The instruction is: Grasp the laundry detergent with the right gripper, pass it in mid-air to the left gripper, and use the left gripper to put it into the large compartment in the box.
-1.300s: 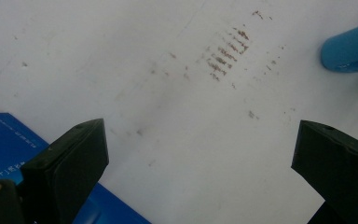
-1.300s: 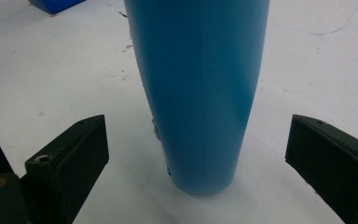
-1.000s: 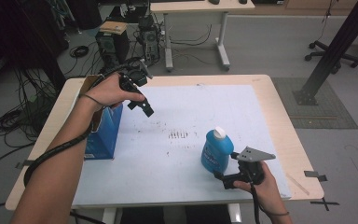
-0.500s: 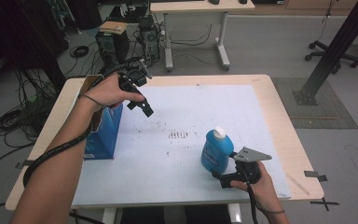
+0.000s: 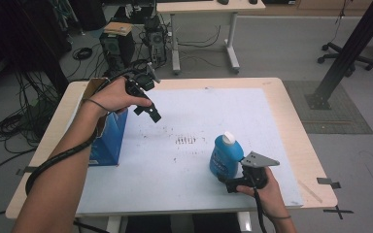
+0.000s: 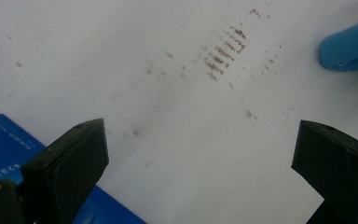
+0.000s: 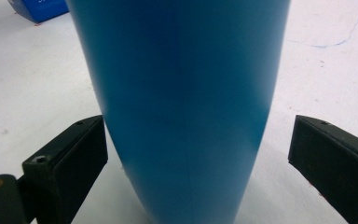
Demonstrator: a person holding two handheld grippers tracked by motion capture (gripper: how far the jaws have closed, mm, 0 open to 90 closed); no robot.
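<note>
Your right gripper (image 5: 230,183) sits low at the near edge of the table (image 5: 291,126), in your right hand (image 5: 267,187), with both black jaws spread wide and holding nothing. Straight ahead of it, between those jaws, stands the blue bottle (image 5: 226,156), upright on its base with a white cap (image 5: 228,138) on top. In the right gripper view the bottle (image 7: 179,102) rises through the middle of the frame; the left jaw is touching or almost touching its side, I cannot tell which, while the right jaw stands apart from it with white mat showing between. The bottle's long axis runs vertically, crosswise to the line on which the jaws would close, so, as I judge it, a squeeze would meet its body square on, near the lower part.

Your left gripper (image 5: 153,114) hangs well apart, over the far left of the white mat (image 5: 184,189), also spread open and empty, pointing down toward the mat. In its own view a cluster of brown marks (image 6: 223,49) lies ahead on the mat, a corner of the blue box (image 6: 9,140) shows at lower left, and the bottle (image 6: 349,46) appears at the upper right edge. From above, the box (image 5: 109,138) stands at the table's left side beneath your left forearm.

Your right hand is plainly the nearer one to the bottle. The coming move likely needs only a closing of those jaws, perhaps after centring slightly toward the open gap.
</note>
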